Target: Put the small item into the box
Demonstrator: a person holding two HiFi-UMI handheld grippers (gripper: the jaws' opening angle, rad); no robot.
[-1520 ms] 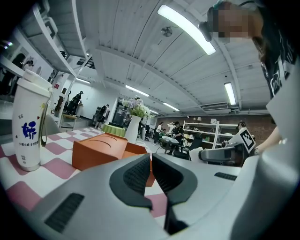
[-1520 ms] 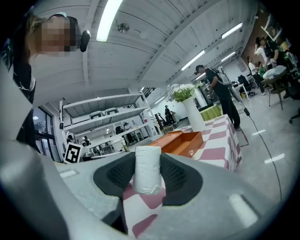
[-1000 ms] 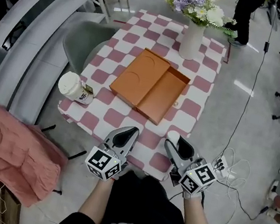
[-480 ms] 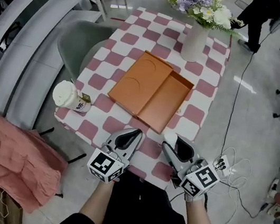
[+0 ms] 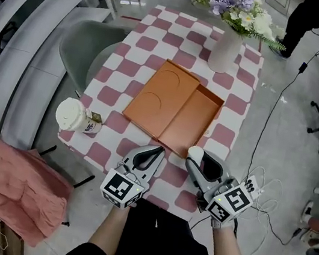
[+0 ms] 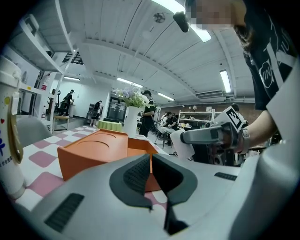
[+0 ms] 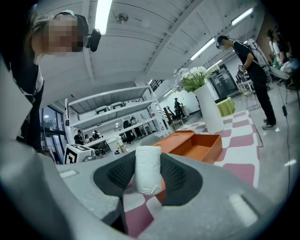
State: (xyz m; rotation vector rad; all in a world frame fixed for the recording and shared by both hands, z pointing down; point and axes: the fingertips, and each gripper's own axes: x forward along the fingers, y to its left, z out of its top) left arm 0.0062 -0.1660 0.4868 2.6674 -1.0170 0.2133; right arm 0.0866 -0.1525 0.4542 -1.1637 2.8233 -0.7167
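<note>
Right gripper (image 5: 195,155): clamped on a small white roll (image 7: 148,169), which is held upright between the dark pads (image 7: 176,176). The roll is carried over the near edge of the checked table (image 5: 136,60), just short of the orange box's (image 5: 174,108) near corner and outside it.

Left gripper (image 5: 156,151): jaws pressed together with nothing between them. It is held beside the right gripper, apart from it, over the same near edge.

Orange box: laid open at the table's centre in two joined halves. The left half is marked with curved impressions; the right half is a shallow tray.

White lidded cup (image 5: 76,117): set at the table's left edge, well apart from the box.

White vase (image 5: 225,47): placed at the far end of the table and filled with purple and white flowers (image 5: 236,2).

Grey chair (image 5: 81,49): drawn up at the table's left side.

Pink cloth (image 5: 8,186): draped over something lower left of the table.
</note>
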